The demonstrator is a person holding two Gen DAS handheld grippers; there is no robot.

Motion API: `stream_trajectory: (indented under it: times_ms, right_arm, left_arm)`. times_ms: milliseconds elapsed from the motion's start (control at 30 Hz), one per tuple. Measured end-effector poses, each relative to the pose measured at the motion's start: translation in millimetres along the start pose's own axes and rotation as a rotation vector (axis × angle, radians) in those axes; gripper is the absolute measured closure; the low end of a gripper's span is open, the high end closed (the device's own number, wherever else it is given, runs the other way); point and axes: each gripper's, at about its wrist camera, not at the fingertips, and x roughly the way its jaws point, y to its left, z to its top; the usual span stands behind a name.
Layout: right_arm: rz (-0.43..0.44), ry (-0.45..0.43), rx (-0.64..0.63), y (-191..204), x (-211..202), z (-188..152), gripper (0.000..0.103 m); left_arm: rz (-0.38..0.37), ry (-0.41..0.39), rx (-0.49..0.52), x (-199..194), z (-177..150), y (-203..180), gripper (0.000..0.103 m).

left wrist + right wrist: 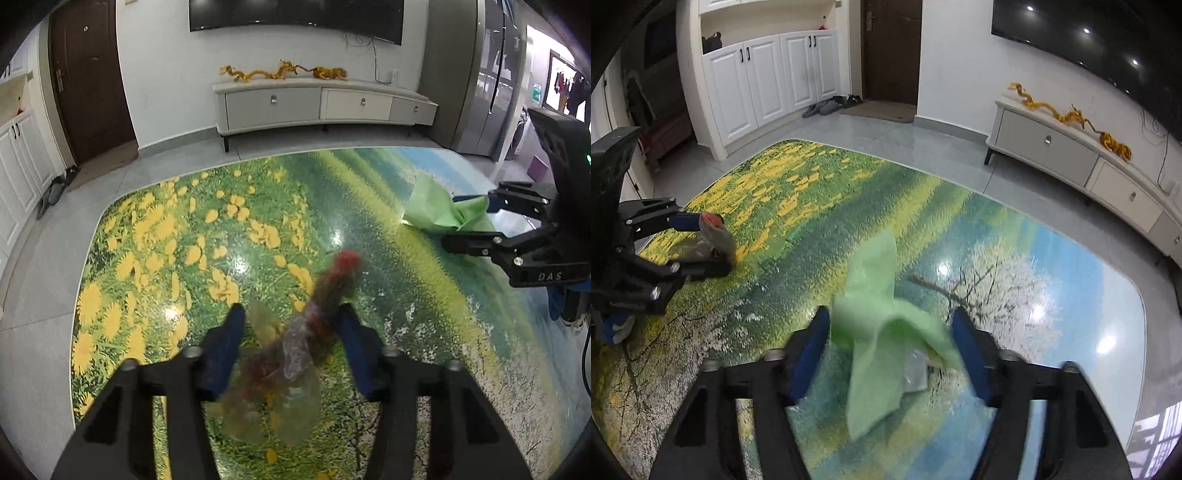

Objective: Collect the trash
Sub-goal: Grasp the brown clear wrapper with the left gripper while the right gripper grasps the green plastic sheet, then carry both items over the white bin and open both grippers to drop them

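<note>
**Both tools straddle a piece of litter on the bench**

The left tool (291,312) points steeply down at the yellow-flower end of the bench (166,240). Its jaws stand at a middling width on either side of a crumpled clear wrapper (295,350) with a red tip. The wrapper lies lengthwise between the blue pads (225,347), which looks like the right line-up for a pinch across its narrow waist rather than its loose, flared end.

The right tool (892,317) is set the same way over the blue-sky end of the bench. It is about half open around a crumpled green sheet (871,280) that stands up in a peak between the fingers. A small pale packet (916,373) lies on the bench against the sheet's lower fold. One squeeze might gather both, though the packet sits low and could be left behind.

Both pieces are smeared by motion blur, so I cannot tell whether the pads already press on them or only flank them. The wrapper's contents and the sheet's material, film or paper, are also unclear. The hands carrying the tools are out of frame, apart from a scrap of blue below each tool body seen from the other camera. No bin or rubbish bag shows on or around the bench, so where the litter is bound is unknown.
</note>
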Motion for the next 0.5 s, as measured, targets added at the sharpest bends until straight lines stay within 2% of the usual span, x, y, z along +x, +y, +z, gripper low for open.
stream_trajectory:
  times_ms: [33, 100, 300, 500]
  right_arm:
    - [0.008, -0.003, 0.01, -0.7, -1.6, -2.8, 0.051]
    - [0.014, -0.009, 0.022, -1.4, -5.9, -6.1, 0.055]
    - [0.042, -0.03, 0.054, 5.3, -33.6, -24.1, 0.06]
    - [0.069, -0.076, 0.112, 14.1, -80.1, -49.3, 0.06]
  left_arm:
    - [-0.002, 0.008, -0.005, 1.0, -0.4, -0.2, 0.072]
    - [0.002, 0.013, -0.011, 1.1, -1.8, -1.4, 0.081]
    - [-0.036, -0.01, -0.041, -19.5, -12.2, -12.6, 0.083]
    - [-0.067, -0.072, -0.053, -65.3, -26.0, -33.8, 0.084]
